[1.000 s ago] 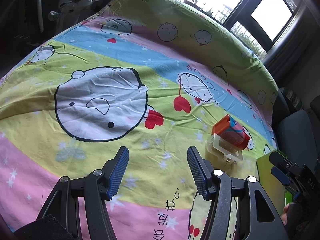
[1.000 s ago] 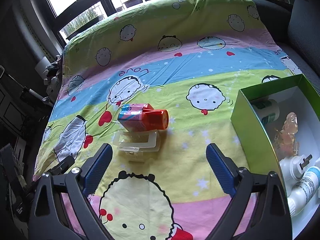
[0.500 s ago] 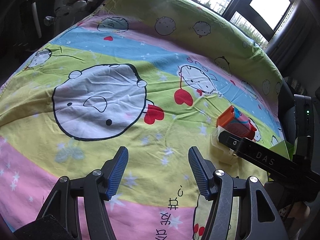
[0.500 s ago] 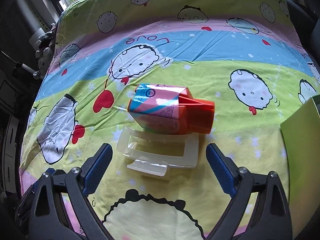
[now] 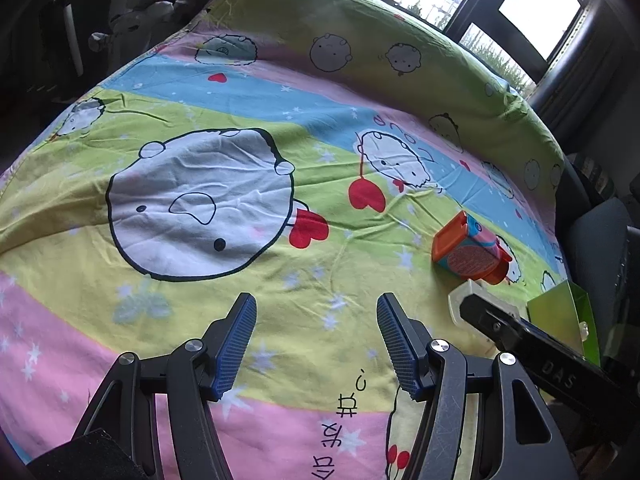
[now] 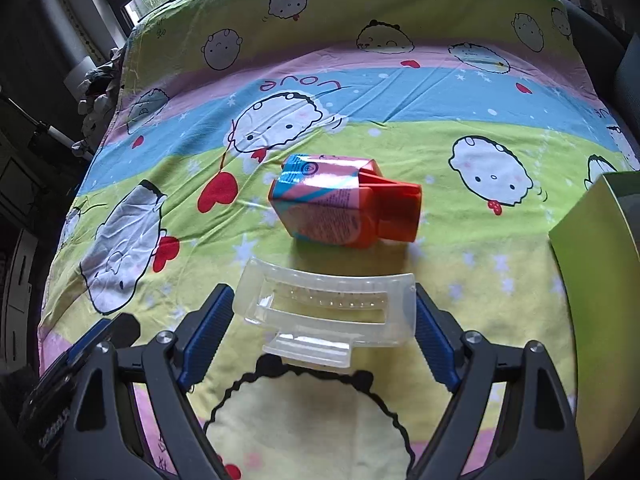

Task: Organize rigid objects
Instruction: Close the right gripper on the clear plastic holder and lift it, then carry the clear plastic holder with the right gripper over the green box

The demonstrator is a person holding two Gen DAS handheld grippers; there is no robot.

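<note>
Right gripper (image 6: 324, 322) is low over the bedsheet (image 6: 460, 128), jaws spread wide, one blue pad off each short end of the clear hair clip (image 6: 326, 312). Nothing grasped: from the wrist view the pads look to sit just outside the clip's ends, though I can't tell whether either one touches.

The clip lies flat on the yellow stripe, its long side across the gripper's line. Just beyond it, close but seemingly apart, is the orange bottle (image 6: 344, 208) on its side, cap pointing right. The green box (image 6: 592, 240) shows at the right edge, the likely home for both.

Left gripper (image 5: 316, 344) hangs over bare sheet, well apart from everything, jaws released and empty. From that side the clip (image 5: 466, 300) peeks out behind the right gripper's black arm, with the bottle (image 5: 468, 252) beyond it.

To do this well, I'd say close slowly and squarely on the two ends, keeping the pads level so the clip doesn't pivot out. It's smooth, hard plastic, so likely slippery; a centred squeeze matters. Stay low enough to catch the body, not just the top edge, but don't pinch the sheet. Keep clear of the bottle so it isn't nudged. Lift straight up before swinging to the box.
</note>
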